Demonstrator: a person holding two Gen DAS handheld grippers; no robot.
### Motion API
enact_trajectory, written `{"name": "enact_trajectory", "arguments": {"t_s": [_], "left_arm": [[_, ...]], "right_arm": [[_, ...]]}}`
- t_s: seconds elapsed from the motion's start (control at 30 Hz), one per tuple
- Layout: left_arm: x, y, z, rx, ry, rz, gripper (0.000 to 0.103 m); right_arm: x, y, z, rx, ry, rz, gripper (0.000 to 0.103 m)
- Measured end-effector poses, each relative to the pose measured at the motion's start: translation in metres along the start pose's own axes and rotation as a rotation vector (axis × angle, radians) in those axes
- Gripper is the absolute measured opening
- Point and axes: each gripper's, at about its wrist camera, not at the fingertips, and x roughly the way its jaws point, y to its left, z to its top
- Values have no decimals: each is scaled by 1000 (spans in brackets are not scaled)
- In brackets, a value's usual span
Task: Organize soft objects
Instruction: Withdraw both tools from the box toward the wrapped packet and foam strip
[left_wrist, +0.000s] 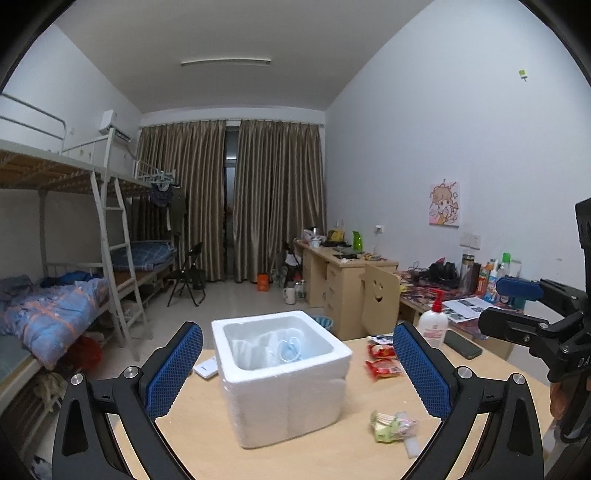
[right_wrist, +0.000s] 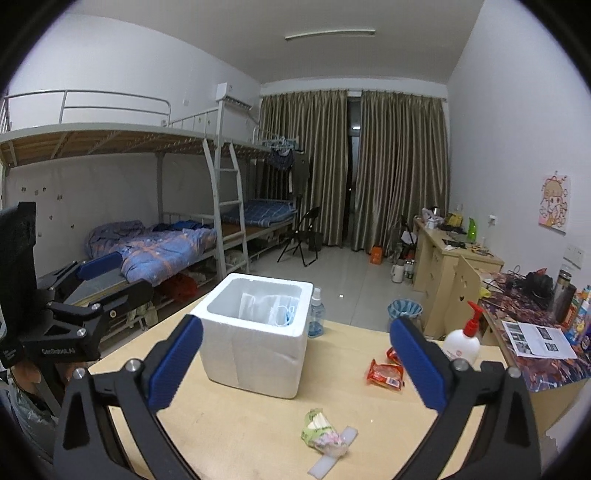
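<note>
Both grippers hover above the near edge of the tabletop (right_wrist: 229, 435), and nothing is held. The left gripper (left_wrist: 297, 363) and right gripper (right_wrist: 295, 363) each have their fingers spread wide. A white foam box (left_wrist: 284, 373) stands mid-tabletop with face masks (left_wrist: 290, 349) already inside. Still loose are the crumpled green packet (right_wrist: 321, 430) near the front edge and two red snack packets (right_wrist: 384, 373) toward the right edge. I judge this a between-picks pause; next, one gripper must drop over a packet and close gently.

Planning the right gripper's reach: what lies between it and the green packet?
Only bare table between the right gripper and green packet, shown in the right wrist view.
</note>
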Motion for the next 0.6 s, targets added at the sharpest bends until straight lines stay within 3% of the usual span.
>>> {"name": "enact_trajectory", "arguments": {"t_s": [0.33, 0.6], "left_arm": [[-28, -20, -25, -37, -11, -60, 103], [-25, -30, -55, -24, 8, -74, 103]], "right_arm": [[-29, -11, -36, 47, -29, -66, 103], [-37, -21, -75, 85, -40, -138, 103]]}}
